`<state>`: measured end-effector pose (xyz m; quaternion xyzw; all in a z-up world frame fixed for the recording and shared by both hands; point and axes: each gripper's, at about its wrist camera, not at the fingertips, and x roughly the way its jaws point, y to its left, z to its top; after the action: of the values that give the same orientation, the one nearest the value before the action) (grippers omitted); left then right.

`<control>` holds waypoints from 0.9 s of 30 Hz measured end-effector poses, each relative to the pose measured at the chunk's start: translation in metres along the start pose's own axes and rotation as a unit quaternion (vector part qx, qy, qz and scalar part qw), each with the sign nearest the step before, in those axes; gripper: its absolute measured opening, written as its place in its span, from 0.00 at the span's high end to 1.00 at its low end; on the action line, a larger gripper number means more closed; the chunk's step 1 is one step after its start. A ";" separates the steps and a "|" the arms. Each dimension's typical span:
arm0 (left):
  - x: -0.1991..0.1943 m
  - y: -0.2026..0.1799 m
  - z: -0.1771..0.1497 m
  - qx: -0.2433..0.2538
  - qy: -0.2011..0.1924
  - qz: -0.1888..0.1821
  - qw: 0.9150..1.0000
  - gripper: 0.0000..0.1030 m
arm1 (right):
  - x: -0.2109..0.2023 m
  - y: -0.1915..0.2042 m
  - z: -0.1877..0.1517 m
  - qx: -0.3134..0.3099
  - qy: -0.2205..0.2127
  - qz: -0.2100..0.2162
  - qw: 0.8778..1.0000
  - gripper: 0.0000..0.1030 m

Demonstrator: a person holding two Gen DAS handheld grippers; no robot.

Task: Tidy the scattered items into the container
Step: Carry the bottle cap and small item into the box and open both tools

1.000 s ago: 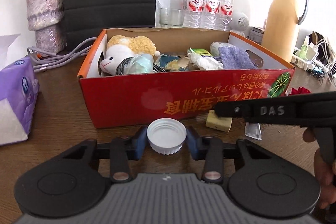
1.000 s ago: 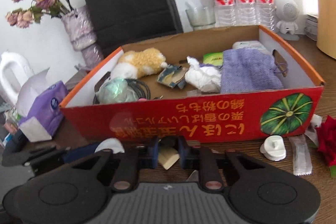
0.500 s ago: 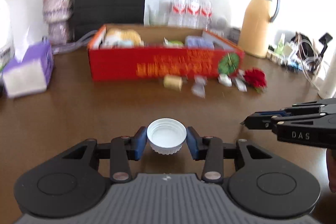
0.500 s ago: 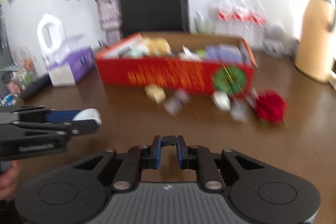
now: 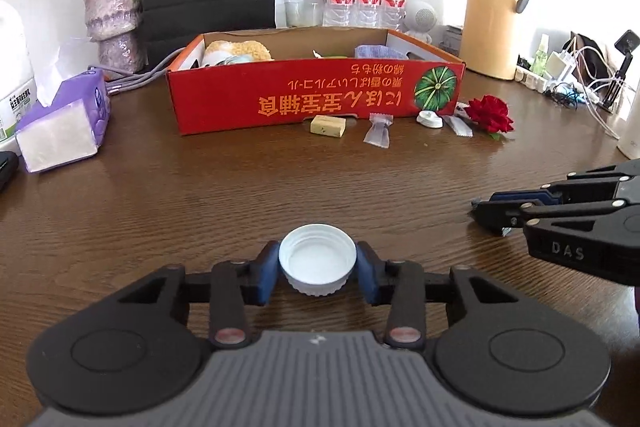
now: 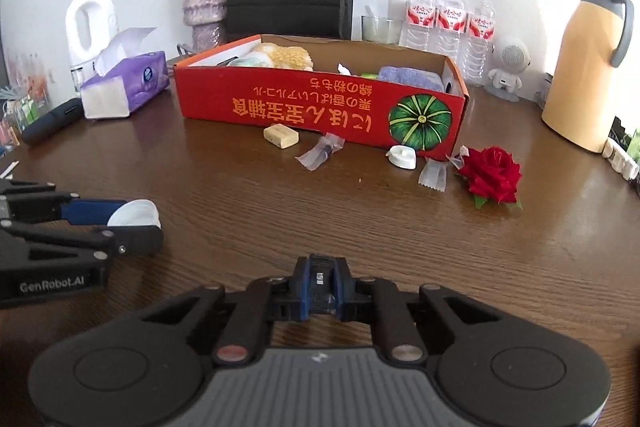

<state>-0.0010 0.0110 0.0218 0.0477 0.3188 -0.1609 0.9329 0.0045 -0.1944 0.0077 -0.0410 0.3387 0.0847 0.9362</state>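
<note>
My left gripper (image 5: 318, 269) is shut on a white bottle cap (image 5: 317, 254), open side up, low over the brown table and well short of the red cardboard box (image 5: 248, 107). In the right wrist view the same cap (image 6: 134, 213) shows at the left. My right gripper (image 6: 320, 287) is closing, its blue pads pinching a small dark item (image 6: 320, 277) with a pale label; what it is I cannot tell. The box (image 6: 280, 107) holds a plush toy, a purple cloth and other bits.
Along the box front lie a yellow block (image 5: 328, 126), a clear wrapper (image 5: 377, 135), a white plastic piece (image 5: 430, 118), another sachet (image 5: 460, 125) and a red rose (image 5: 490, 115). A purple tissue pack (image 5: 60, 131) sits left, a yellow jug (image 5: 498, 15) and cables right.
Both grippers have drawn back from the box front to the near part of the table. The cap stays in the left gripper. The right view has levelled out.
</note>
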 end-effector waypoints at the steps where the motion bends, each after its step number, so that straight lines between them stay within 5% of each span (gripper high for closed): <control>1: -0.004 -0.002 0.000 0.001 -0.011 0.001 1.000 0.61 | -0.001 0.001 0.000 -0.002 -0.001 -0.001 1.000 0.90; 7: -0.035 -0.005 0.050 0.025 -0.145 0.000 0.989 0.61 | -0.030 -0.017 0.030 0.018 -0.105 0.007 0.994 0.90; 11: -0.051 0.009 0.140 0.034 -0.248 0.026 0.968 0.61 | -0.055 -0.045 0.100 0.032 -0.203 0.004 0.979 0.90; 14: -0.056 0.030 0.200 0.004 -0.268 0.009 0.963 0.60 | -0.080 -0.061 0.158 0.014 -0.270 -0.006 0.963 0.90; 17: -0.036 0.045 0.246 -0.021 -0.234 -0.006 0.972 0.60 | -0.086 -0.079 0.207 0.000 -0.293 -0.012 0.956 0.90; 20: 0.002 0.060 0.283 -0.029 -0.157 -0.029 0.987 0.60 | -0.067 -0.100 0.258 -0.003 -0.262 0.003 0.965 0.90; 23: 0.059 0.072 0.309 -0.027 -0.041 -0.043 0.998 0.60 | -0.025 -0.121 0.310 0.005 -0.178 0.037 0.983 0.90; 27: 0.146 0.088 0.319 -0.016 0.083 -0.014 0.996 0.60 | 0.062 -0.139 0.352 0.021 -0.022 0.087 0.996 0.90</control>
<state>0.3220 -0.0064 0.1839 0.0415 0.3980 -0.1638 0.9017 0.2975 -0.2756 0.2406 0.0104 0.3218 0.1597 0.9332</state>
